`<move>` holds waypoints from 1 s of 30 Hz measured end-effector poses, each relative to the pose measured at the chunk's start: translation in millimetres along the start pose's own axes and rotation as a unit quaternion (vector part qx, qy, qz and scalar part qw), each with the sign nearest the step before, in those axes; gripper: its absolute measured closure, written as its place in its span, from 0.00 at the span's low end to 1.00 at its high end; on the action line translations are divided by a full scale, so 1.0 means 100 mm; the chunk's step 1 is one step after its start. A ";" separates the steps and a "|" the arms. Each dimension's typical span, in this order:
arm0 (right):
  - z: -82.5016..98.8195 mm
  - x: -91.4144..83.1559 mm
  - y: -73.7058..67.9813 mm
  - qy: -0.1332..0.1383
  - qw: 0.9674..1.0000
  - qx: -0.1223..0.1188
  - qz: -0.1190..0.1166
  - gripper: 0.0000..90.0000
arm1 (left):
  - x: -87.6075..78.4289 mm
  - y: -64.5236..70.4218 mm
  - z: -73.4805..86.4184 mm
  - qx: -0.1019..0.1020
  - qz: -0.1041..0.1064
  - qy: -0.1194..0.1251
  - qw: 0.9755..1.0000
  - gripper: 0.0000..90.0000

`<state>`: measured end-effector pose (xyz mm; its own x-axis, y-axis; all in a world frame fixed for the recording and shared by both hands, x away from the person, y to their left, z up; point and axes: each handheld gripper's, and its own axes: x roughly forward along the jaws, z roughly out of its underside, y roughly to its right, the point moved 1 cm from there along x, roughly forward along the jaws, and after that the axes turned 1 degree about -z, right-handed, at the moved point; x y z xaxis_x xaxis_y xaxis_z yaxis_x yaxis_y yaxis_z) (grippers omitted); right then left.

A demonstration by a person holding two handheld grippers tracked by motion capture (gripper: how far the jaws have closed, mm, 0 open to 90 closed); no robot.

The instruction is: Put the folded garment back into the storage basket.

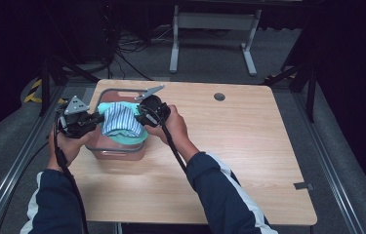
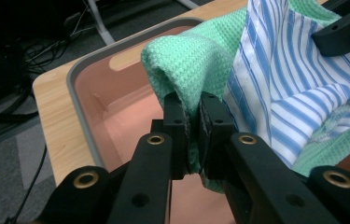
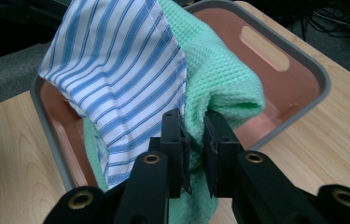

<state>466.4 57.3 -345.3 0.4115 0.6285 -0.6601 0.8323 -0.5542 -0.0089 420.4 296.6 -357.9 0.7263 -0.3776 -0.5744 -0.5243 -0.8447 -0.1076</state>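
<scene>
A green waffle-weave cloth (image 1: 124,137) with a blue-and-white striped cloth (image 1: 120,119) lying over it hangs above a pink bin (image 1: 117,151) with a grey rim at the table's left. My left gripper (image 1: 98,118) is shut on the green cloth (image 2: 189,60) at its left side, its jaws pinching a fold. My right gripper (image 1: 143,117) is shut on the green cloth (image 3: 219,84) at the opposite side, beside the striped cloth (image 3: 116,70). Both grippers hold the bundle between them over the bin (image 2: 116,102).
The bin (image 3: 275,79) stands near the left edge of the wooden table (image 1: 249,146). A round cable hole (image 1: 219,96) is at the table's back. A white desk frame (image 1: 214,34) stands on the floor beyond. Cables trail from both grippers.
</scene>
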 end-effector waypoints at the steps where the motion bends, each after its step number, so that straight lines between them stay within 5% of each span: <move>1: -0.01 0.03 -0.02 -0.001 1.000 -0.003 -0.001 0.89 | 0.00 -0.01 0.02 0.001 -0.001 -0.005 1.000 0.92; 13: -0.06 0.31 -0.08 -0.008 1.000 -0.009 -0.009 0.89 | 0.04 -0.09 0.15 -0.012 -0.011 -0.021 1.000 0.92; 30: 0.12 0.54 -0.01 -0.035 0.999 0.010 -0.016 0.88 | 0.28 -0.02 0.21 0.019 -0.023 -0.073 0.997 0.92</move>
<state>483.7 85.3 -389.6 0.3582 0.6066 -0.7097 0.8365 -0.5461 -0.0447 432.4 296.3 -390.8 0.6796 -0.2774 -0.6791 -0.5106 -0.8436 -0.1664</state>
